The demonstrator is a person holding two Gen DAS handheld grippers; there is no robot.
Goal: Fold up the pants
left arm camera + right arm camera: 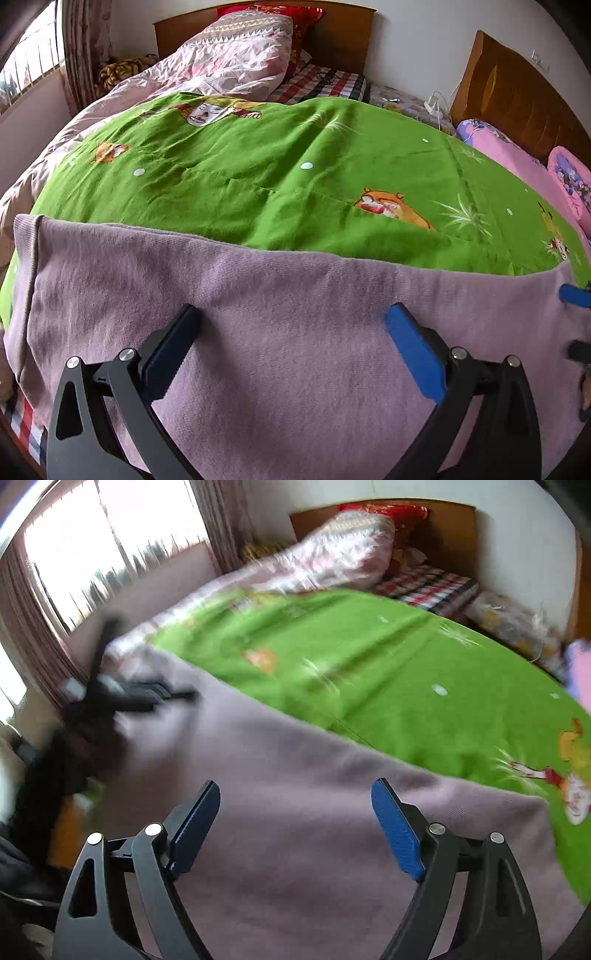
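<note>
left tongs (293, 321): I'm holding these spread wide, both pads hanging over the pants (258, 314) with nothing between them.
right tongs (295, 805): jaws are standing apart too, nothing clamped; cloth is passing under the gap, and I can't tell if a pad is brushing it.
cross-check: the right tongs are showing as blue and black tips at the right edge of the left wrist view; the left tongs are showing as a dark blur up and to the left in the right wrist view.
pants location: lying directly below and ahead of both tongs, spread across the near part of the green cartoon sheet (295, 173) on the bed; bare green sheet is running beyond the fingertips.
pants look: mauve, soft ribbed knit, lying mostly flat with faint wrinkles; a seamed edge is running down just left of the left tongs; far edge is sitting straight across the sheet.
step in hand, my read: I'm between grips and lining up for the next fold.
doing it well: I'm aiming to pick matching points on one edge with both tongs, pinch all layers, lift evenly and lay the edges flush, keeping the green sheet out of the pinch.
</note>
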